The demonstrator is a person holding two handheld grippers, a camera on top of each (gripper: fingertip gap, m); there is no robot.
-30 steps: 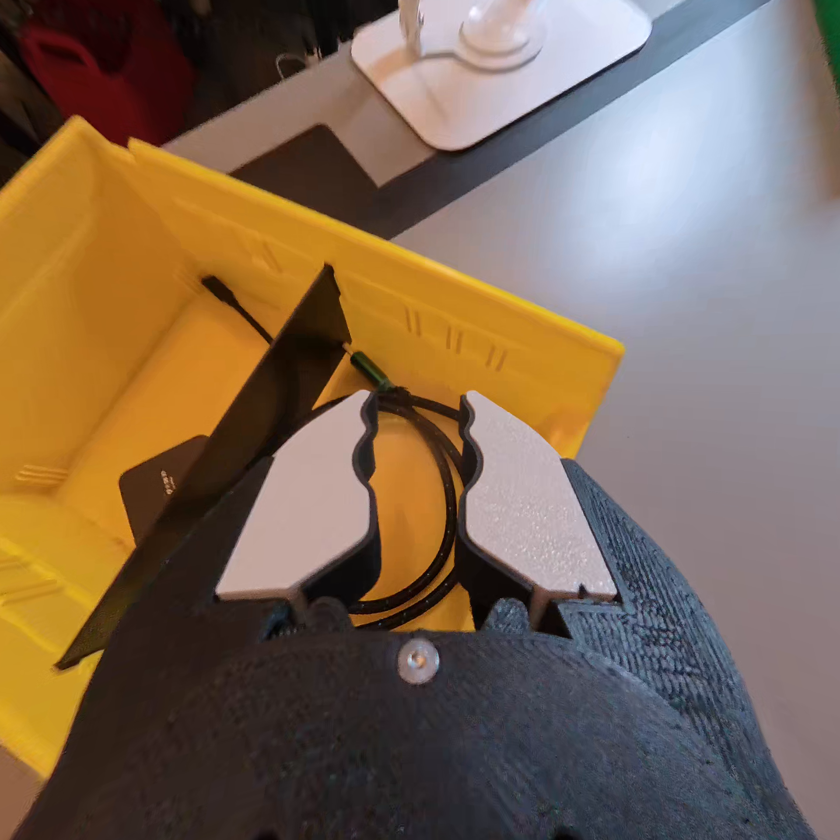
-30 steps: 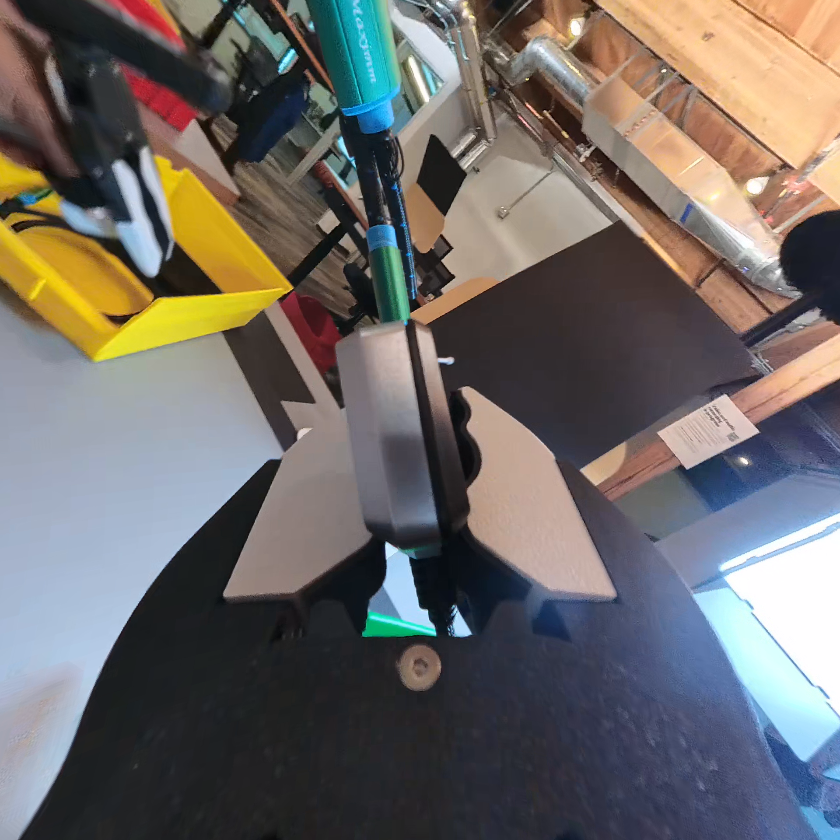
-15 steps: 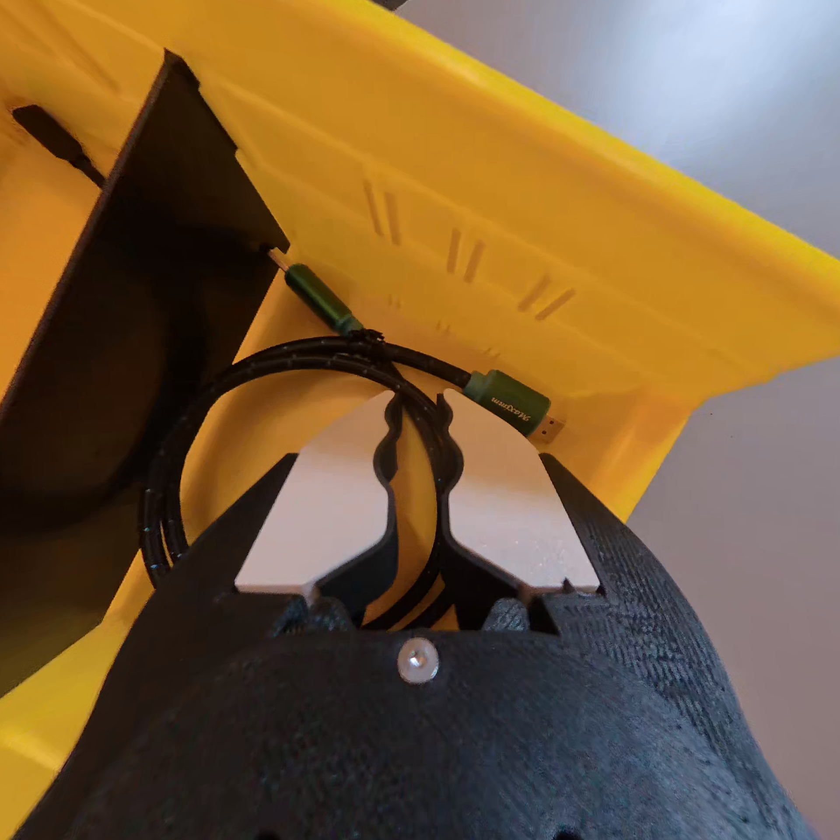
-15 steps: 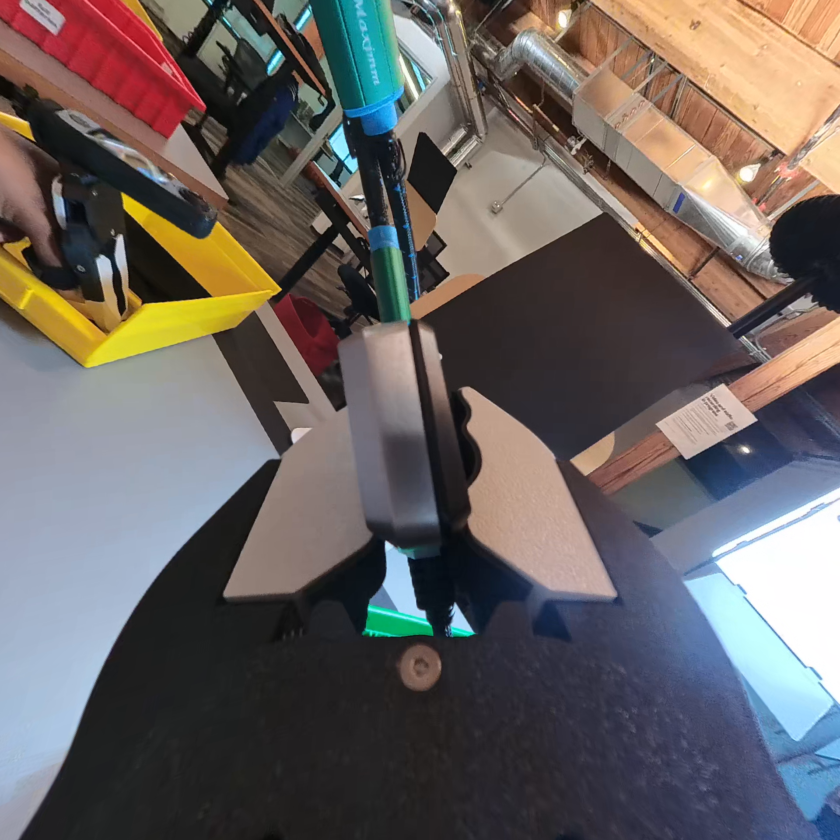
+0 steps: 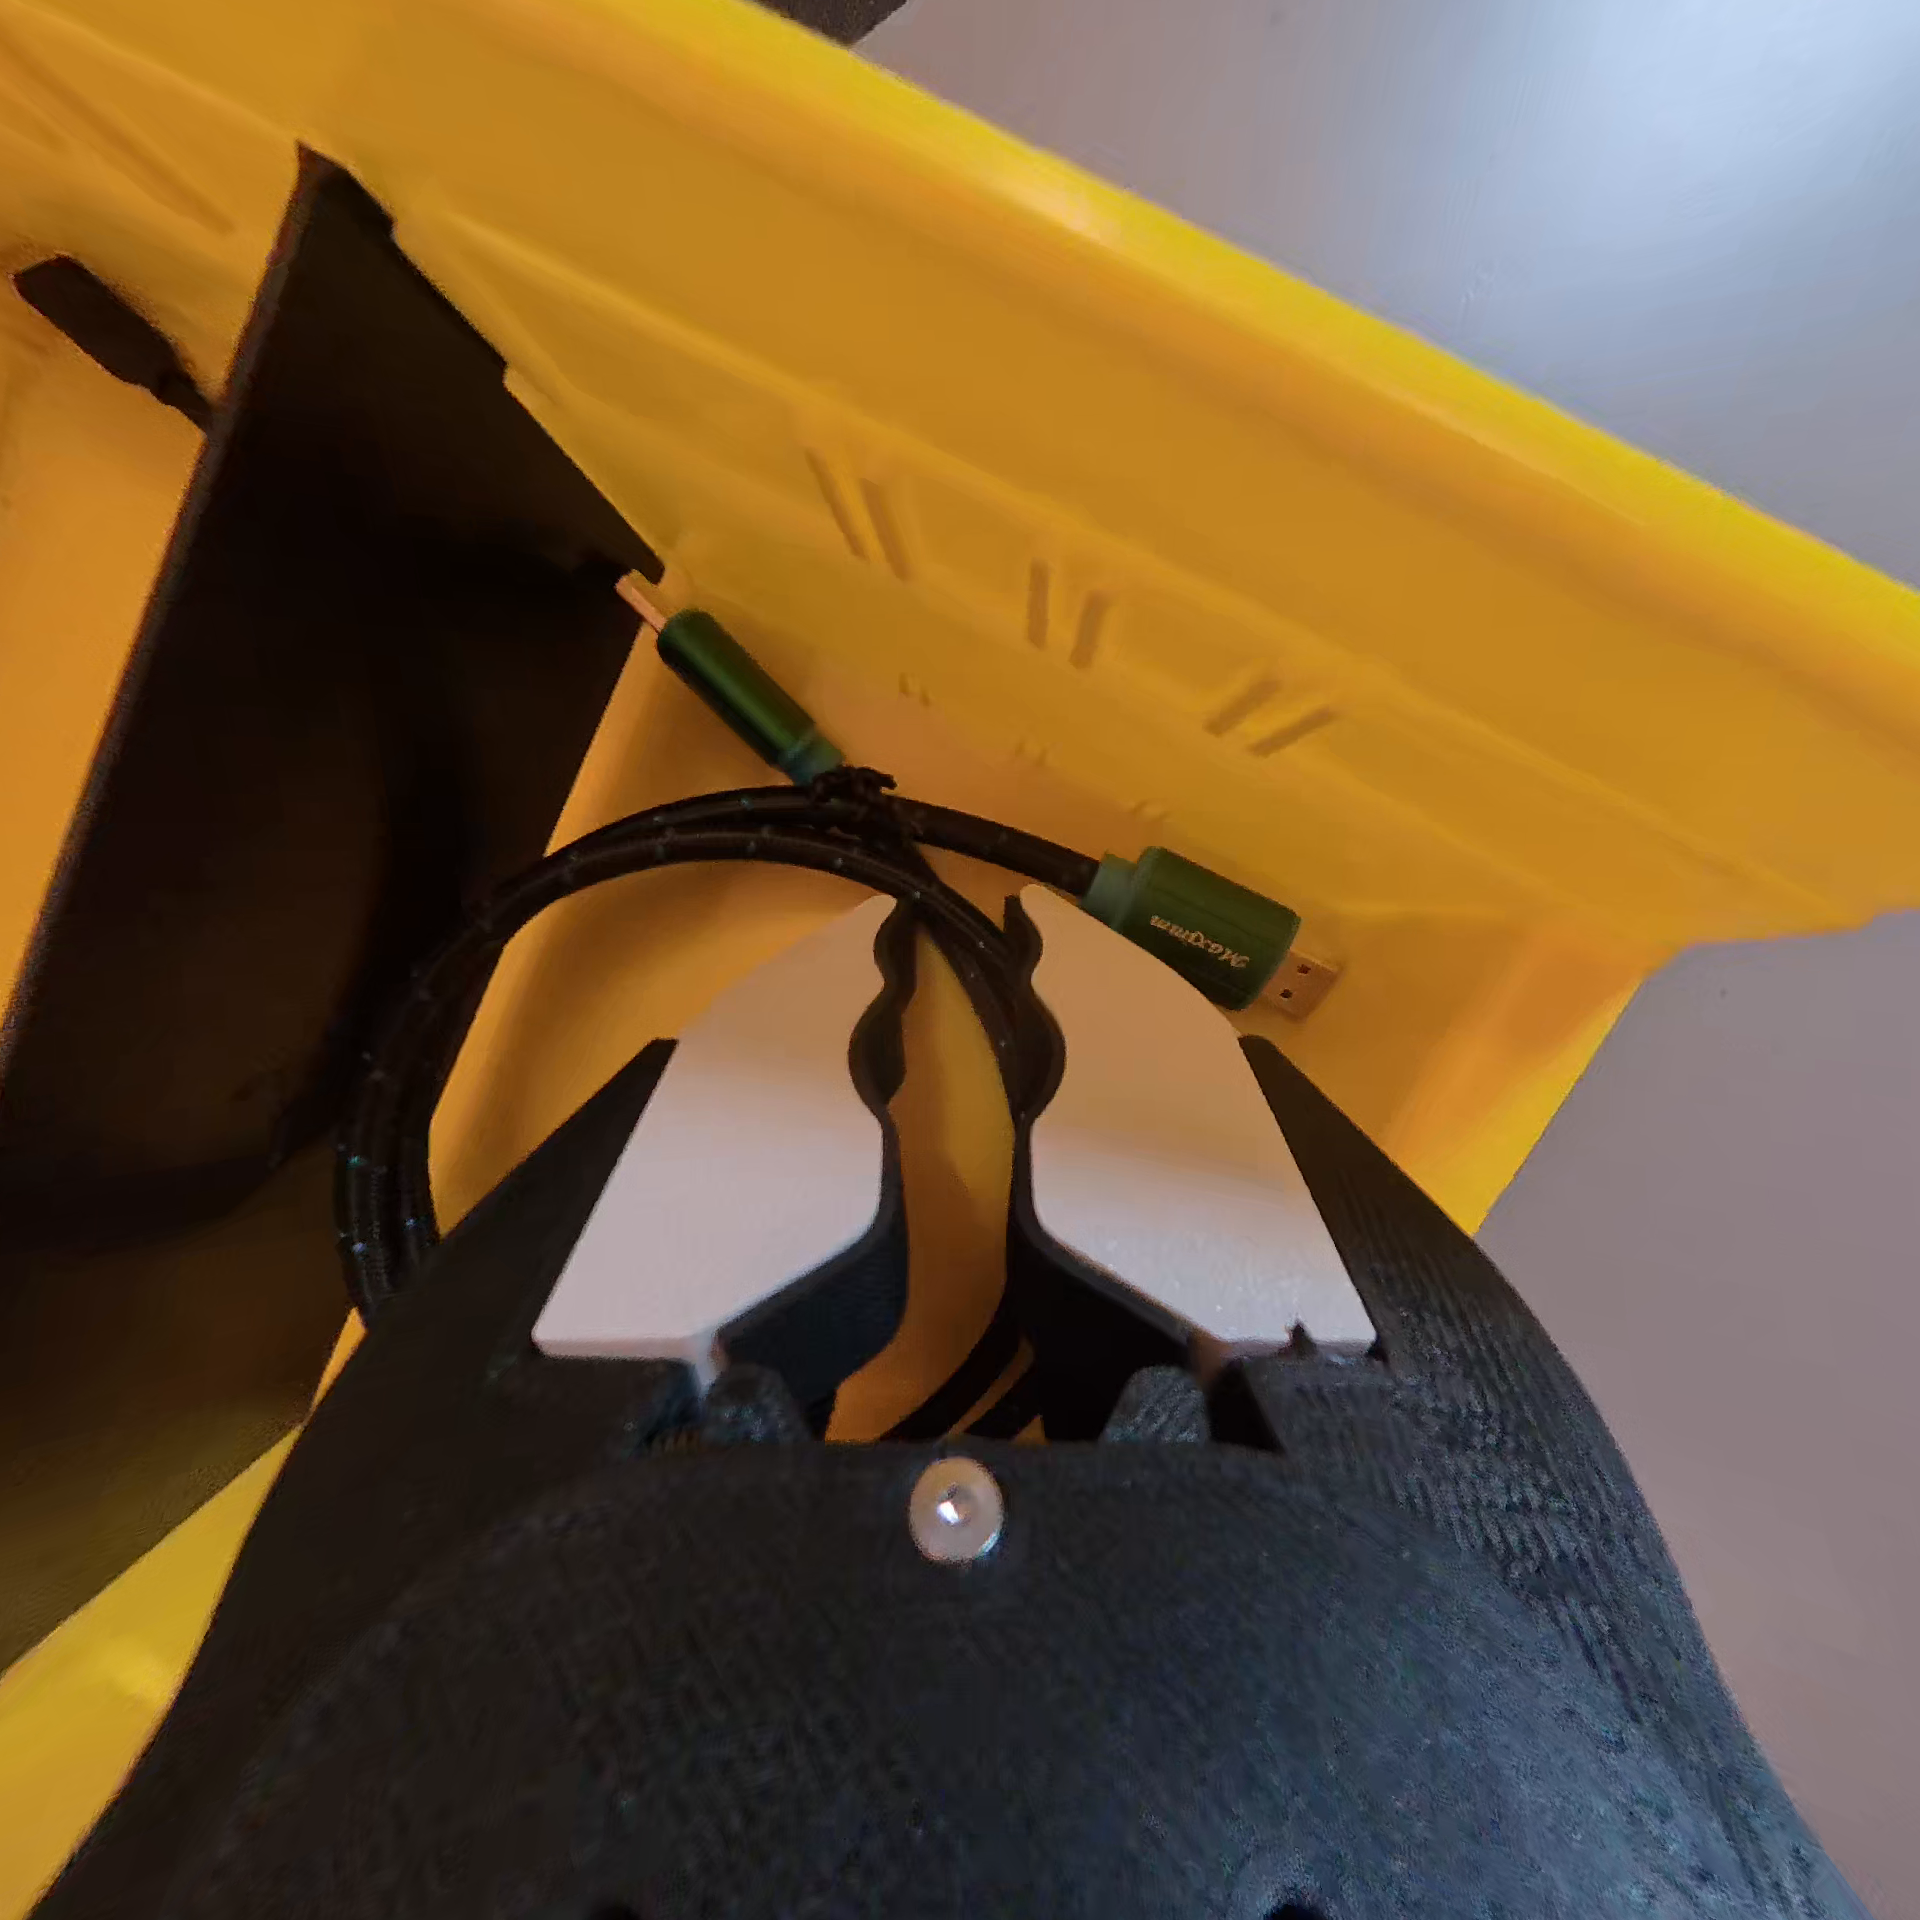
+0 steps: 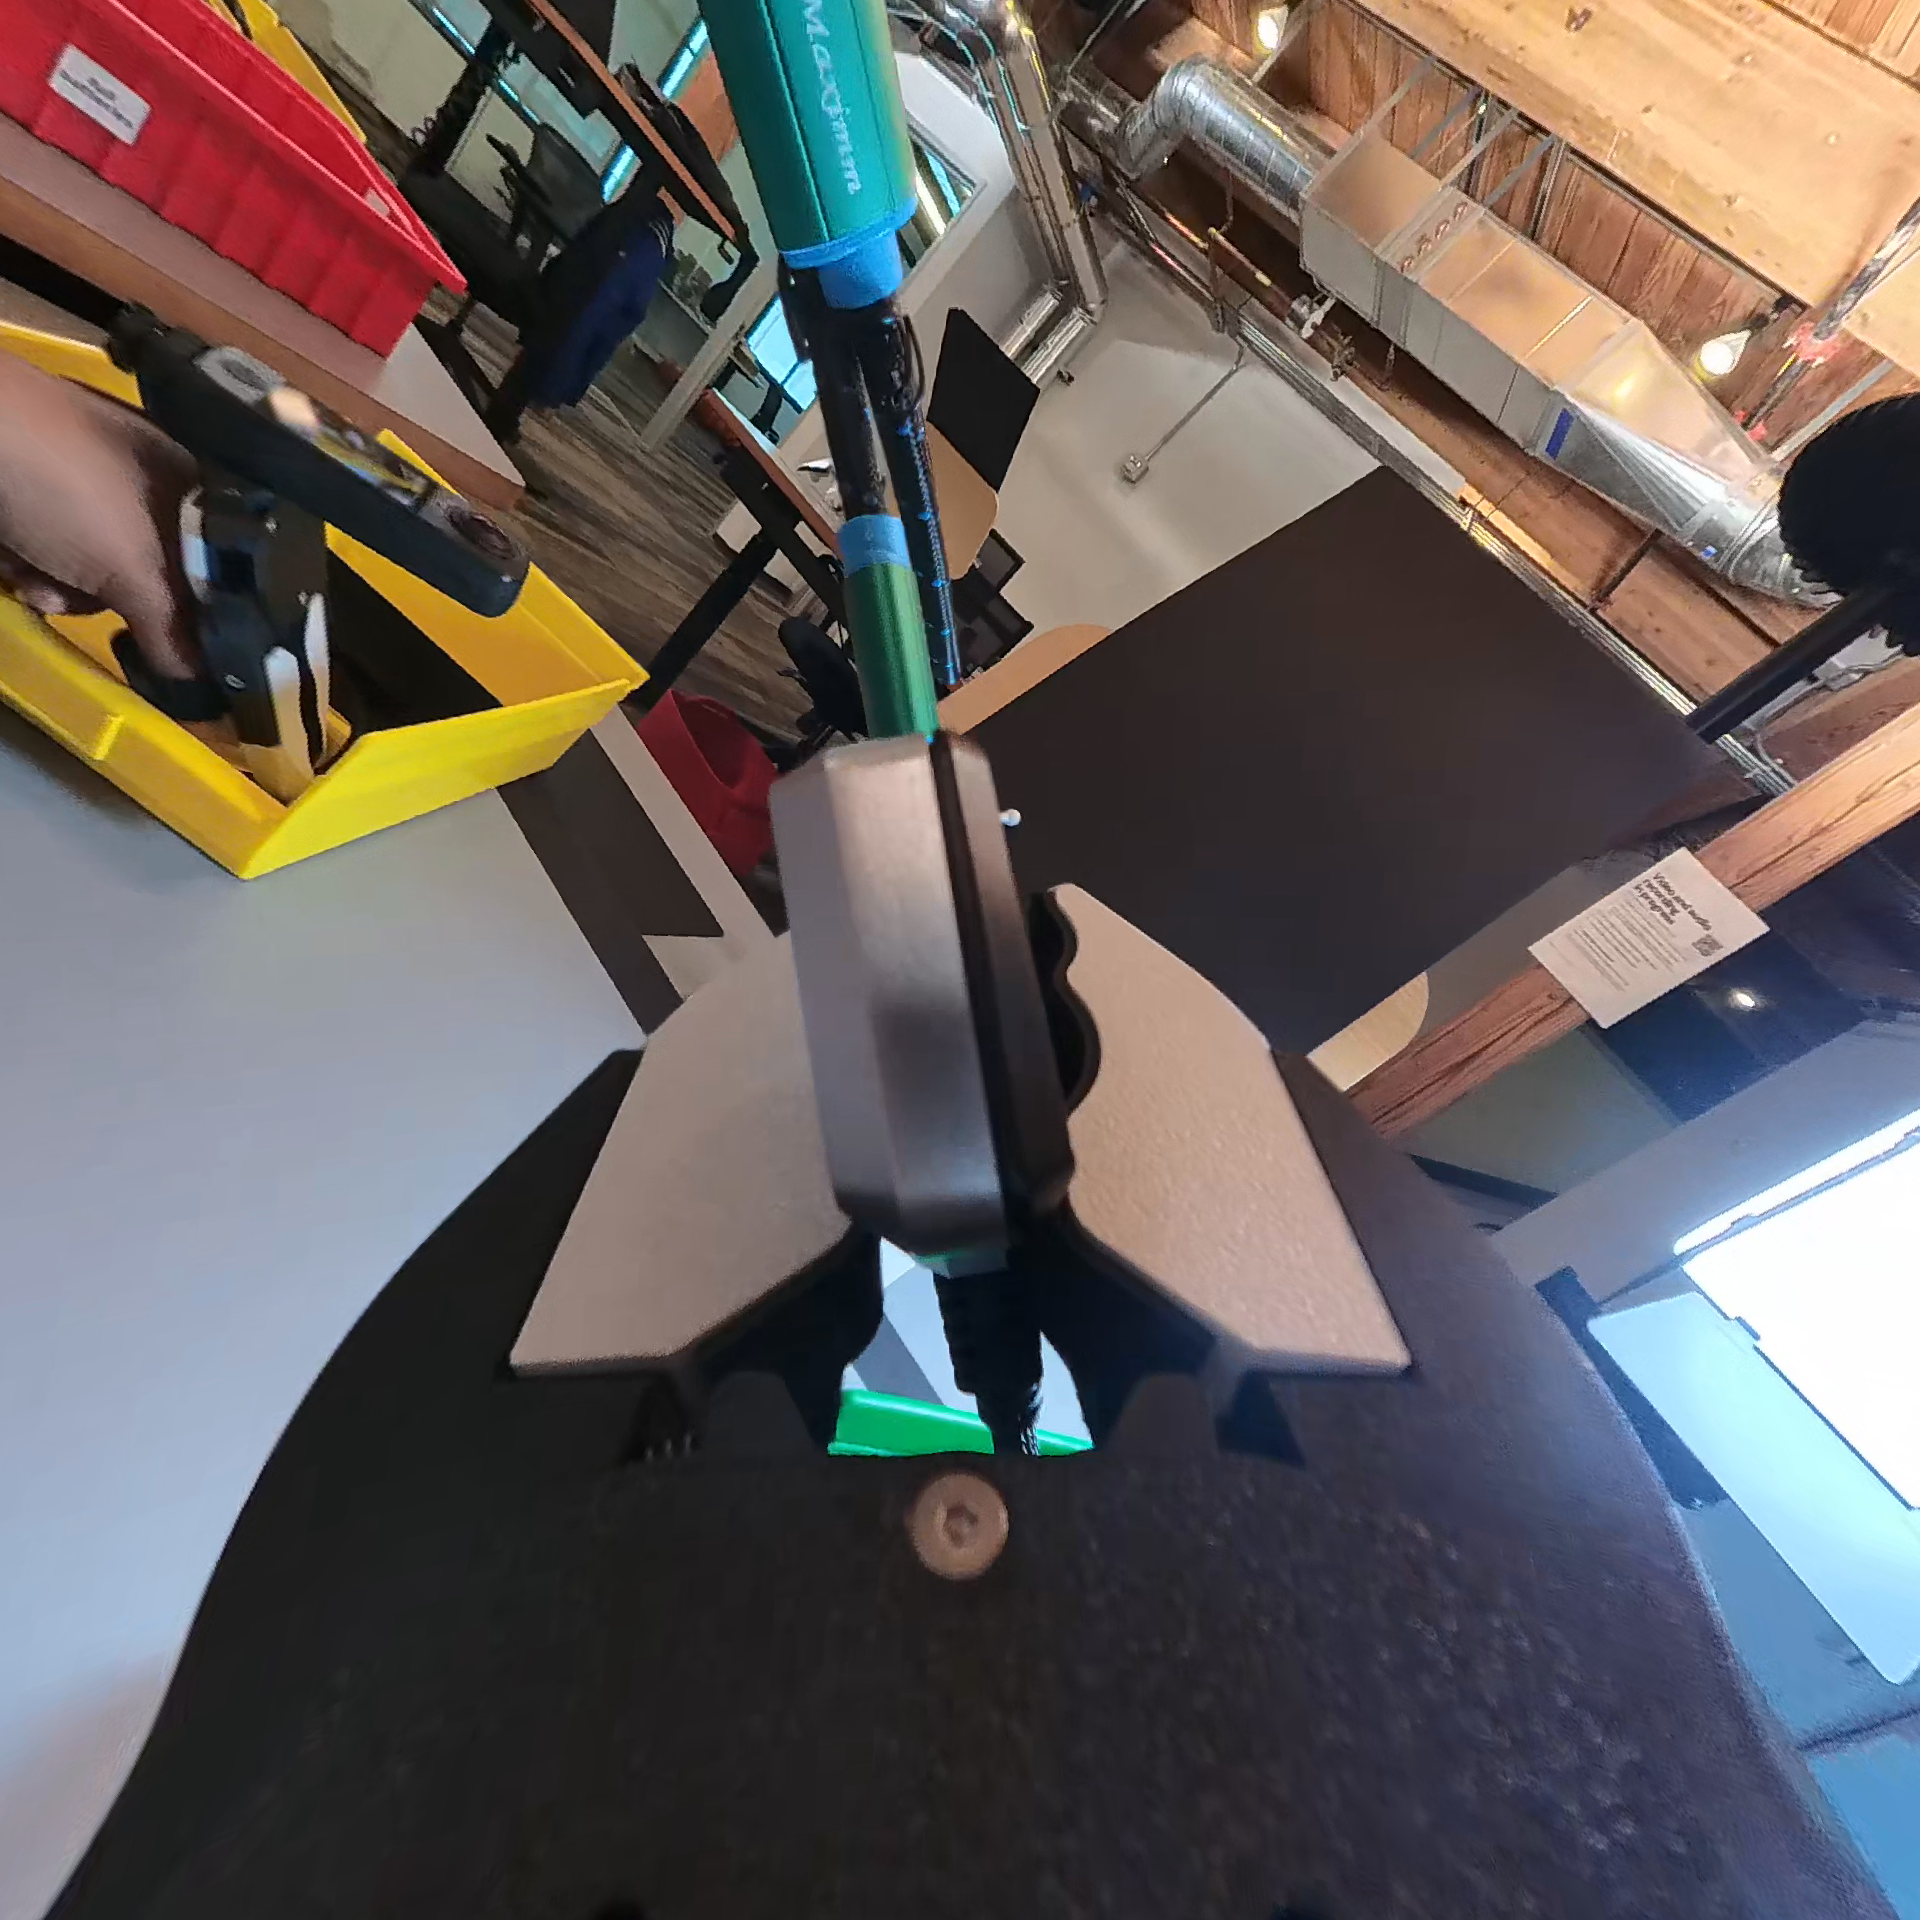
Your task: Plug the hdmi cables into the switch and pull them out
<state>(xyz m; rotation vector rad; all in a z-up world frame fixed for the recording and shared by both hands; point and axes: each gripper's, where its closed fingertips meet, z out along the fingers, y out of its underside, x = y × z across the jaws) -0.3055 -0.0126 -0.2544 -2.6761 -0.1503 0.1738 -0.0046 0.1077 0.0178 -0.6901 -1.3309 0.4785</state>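
Left tongs (image 5: pixel 951 997), slightly apart, straddle a coiled HDMI cable (image 5: pixel 665 842) in the yellow bin (image 5: pixel 1143 436); right tongs (image 6: pixel 935 1049) clamp the switch (image 6: pixel 894 997); next, likely, closing to lift it.

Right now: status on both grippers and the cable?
Left gripper open astride coiled HDMI cable in yellow bin. Right gripper shut on switch, one cable plugged. Black divider beside coil.

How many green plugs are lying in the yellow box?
2. One green plug lies by the black divider; the other green plug sits near the yellow box corner. More may hide under the left gripper.
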